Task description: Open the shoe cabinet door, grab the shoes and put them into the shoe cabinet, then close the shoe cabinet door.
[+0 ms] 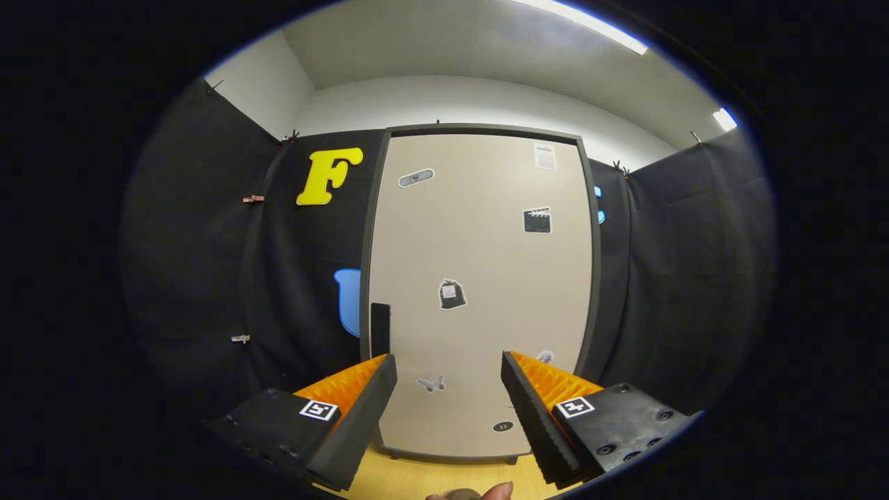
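Ahead, the cabinet door stands closed beyond the hand-held gripper, fingers apart and empty, its dark handle partly hidden by one finger

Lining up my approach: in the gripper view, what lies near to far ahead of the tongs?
Open tongs → pale wooden floor → closed beige shoe cabinet door with dark handle → black cloth wall.

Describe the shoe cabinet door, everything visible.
The shoe cabinet door is a tall, matte beige panel in a dark grey frame, shut and upright, facing the gripper. Several small stickers dot its face. A dark vertical handle sits at its left edge, just above the left finger. The open fingers are short of the door, touching nothing. The cabinet stands on a wooden floor.
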